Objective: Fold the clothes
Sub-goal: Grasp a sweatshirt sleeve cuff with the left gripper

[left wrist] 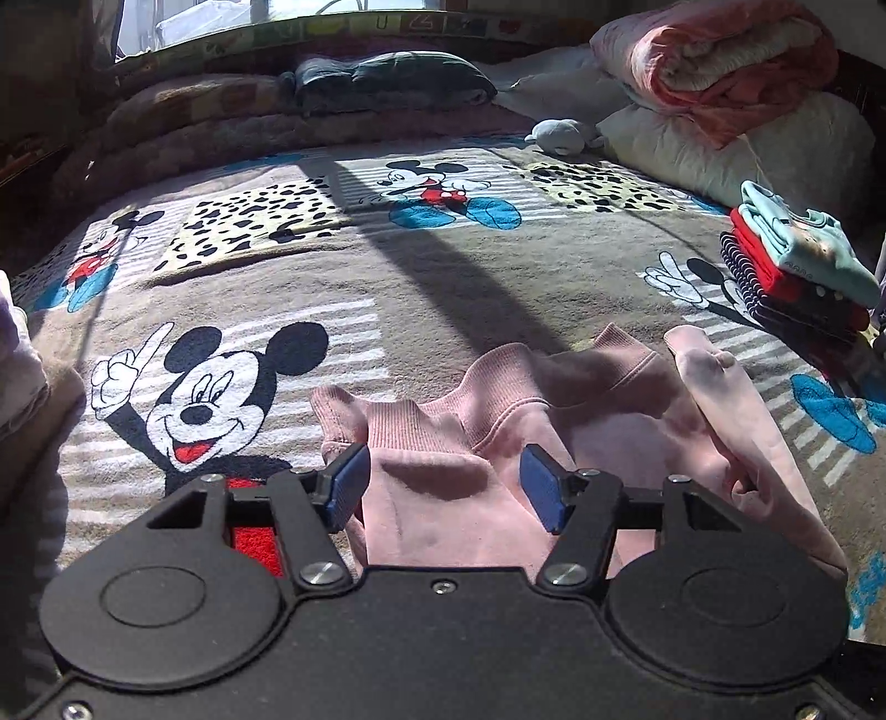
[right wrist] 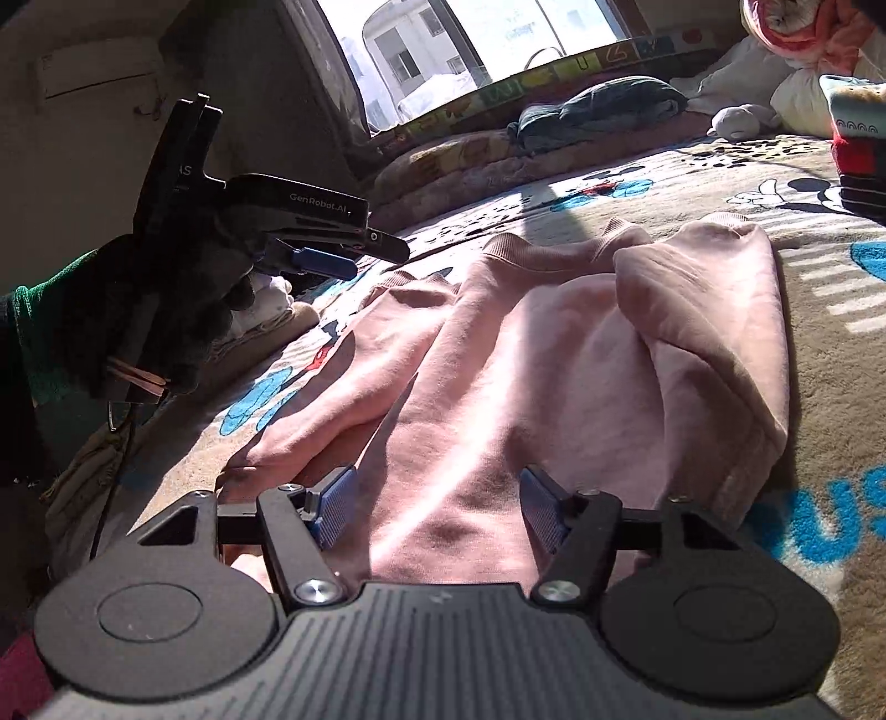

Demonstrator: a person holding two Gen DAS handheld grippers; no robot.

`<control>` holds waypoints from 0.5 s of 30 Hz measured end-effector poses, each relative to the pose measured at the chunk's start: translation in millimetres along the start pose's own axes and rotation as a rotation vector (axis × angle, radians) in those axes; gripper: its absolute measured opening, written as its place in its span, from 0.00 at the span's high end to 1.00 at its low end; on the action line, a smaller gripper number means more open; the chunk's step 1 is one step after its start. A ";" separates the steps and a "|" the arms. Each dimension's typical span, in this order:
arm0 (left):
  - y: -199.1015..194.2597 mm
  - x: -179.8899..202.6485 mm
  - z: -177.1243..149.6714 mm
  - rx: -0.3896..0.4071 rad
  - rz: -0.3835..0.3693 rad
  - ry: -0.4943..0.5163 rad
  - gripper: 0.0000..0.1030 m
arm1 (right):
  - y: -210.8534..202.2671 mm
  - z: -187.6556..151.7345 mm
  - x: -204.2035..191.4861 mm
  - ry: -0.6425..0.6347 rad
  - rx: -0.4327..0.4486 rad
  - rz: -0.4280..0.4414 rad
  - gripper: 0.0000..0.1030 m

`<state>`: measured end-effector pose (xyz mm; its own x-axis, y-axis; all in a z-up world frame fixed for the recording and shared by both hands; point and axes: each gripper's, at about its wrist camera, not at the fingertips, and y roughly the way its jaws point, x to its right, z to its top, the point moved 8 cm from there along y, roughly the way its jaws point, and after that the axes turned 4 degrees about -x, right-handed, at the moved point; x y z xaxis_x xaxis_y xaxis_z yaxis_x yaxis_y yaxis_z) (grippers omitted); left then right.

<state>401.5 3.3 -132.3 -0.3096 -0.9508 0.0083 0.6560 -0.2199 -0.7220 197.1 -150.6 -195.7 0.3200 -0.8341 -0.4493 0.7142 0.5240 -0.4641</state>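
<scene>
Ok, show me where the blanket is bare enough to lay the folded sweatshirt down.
The widest bare stretch of the blanket runs past the pink sweatshirt, out to the dark pillow. There is also room left of the sweatshirt. The right side is crowded: the folded stack, and beyond it the white pillow, rolled quilt and plush toy.

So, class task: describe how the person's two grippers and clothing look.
Each black hand-held gripper, left and right, has round discs, silver bolts and ridged blue finger pads. The left one's side reads "GenRobot.AI", with a thin cable below. The hand wears a dark glove and green sleeve.
</scene>
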 end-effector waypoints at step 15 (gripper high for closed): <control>51.6 -40.1 -9.5 -0.138 -0.095 -0.158 0.56 | 4.4 -2.2 1.8 0.015 -0.004 0.005 0.36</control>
<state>441.3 32.1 -176.5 -0.2465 -0.9519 0.1818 0.5249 -0.2889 -0.8006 199.4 -149.4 -200.2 0.3139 -0.8287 -0.4634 0.7102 0.5289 -0.4646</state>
